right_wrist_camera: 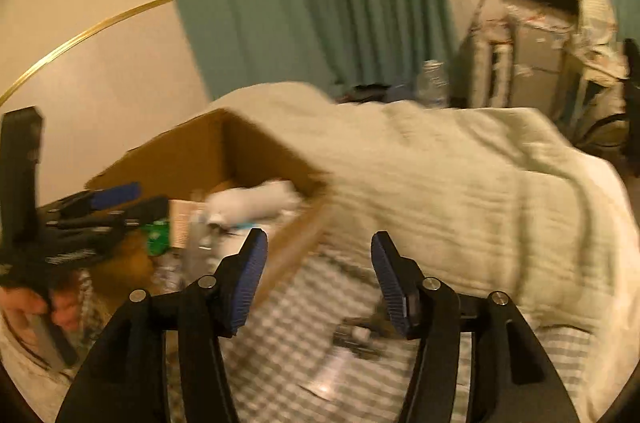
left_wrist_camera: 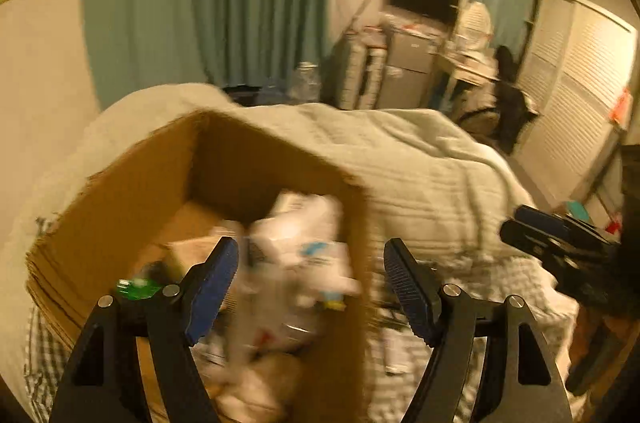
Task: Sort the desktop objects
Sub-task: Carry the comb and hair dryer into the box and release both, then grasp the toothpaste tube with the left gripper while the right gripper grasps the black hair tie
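Roughly, by label, with the cardboard box as the landmark:

Cardboard box (left_wrist_camera: pixel 120 207): open-topped, resting on the bed, already holding a jumble of white packets, a clear bottle and something green. Both views are motion-blurred, so the contents cannot be named more closely.

Left gripper (left_wrist_camera: pixel 310 283): hangs over the box's near right corner, fingers spread wide with nothing between them. The blurred white packets (left_wrist_camera: pixel 308 247) lie below and beyond its pads, inside the box.

Right gripper (right_wrist_camera: pixel 318 275): just outside the box's right wall, above the checked sheet (right_wrist_camera: pixel 288 327), fingers also spread apart and empty.

Loose item (right_wrist_camera: pixel 360 337): a small dark-and-light object on the checked sheet, outside the box, near the right gripper's right finger. Too blurred to identify.

Blanket (right_wrist_camera: pixel 460 183): a pale quilted heap behind and to the right of the box, touching its far right edge.

Step in hand, as I judge it: fetching the next loose thing from the sheet for the box.

Doing it well: slow down first, since the blur suggests hurried motion. Bring the right gripper low so both pads straddle the item, not the sheet's folds. Close squarely and lift clear of the box's wall before moving across. Keep the left gripper away from the box opening, so the two do not collide.
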Tool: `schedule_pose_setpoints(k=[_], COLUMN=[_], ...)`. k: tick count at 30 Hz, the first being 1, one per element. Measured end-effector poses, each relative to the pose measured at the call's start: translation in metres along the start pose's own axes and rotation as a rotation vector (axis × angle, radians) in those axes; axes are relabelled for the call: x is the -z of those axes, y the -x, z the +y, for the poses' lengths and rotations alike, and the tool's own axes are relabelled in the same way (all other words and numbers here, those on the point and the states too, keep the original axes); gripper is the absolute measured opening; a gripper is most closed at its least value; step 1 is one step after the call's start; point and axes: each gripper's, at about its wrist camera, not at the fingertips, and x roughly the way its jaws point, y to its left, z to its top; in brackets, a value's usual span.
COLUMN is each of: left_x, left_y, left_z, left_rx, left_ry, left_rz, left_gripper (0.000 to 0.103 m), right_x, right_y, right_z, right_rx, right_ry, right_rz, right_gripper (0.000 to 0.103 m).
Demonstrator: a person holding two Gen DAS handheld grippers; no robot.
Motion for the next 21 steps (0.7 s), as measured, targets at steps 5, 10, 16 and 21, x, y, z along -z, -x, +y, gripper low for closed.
schedule_pose_setpoints(k=[5,10,16,21], left_x=[0.027,0.089,0.146,0.162], left_y=[0.004,-0.053,-0.128,-0.153], left_z=[-0.070,-0.114,-0.110,-0.110], left_rx=[0.122,0.091,-0.038,-0.092], left_ry=[-0.051,-0.069,-0.088,-0.123], left_rz=[0.063,0.208,0.365,0.386], left_gripper=[0.078,0.078,0.078,0.078], right_x=[0.026,0.061,0.095,0.106], right_y=[0.033,0.046,0.012,-0.053], right_z=[-0.056,-0.092,-0.095,-0.076], right_rx=[0.090,0.149,0.111,0.045], right_ry=[-0.071,-0.104,0.016,0.229], right_rz=[0.004,0.057,0.145,0.220], right_gripper=[0.055,0.055,0.055,0.055])
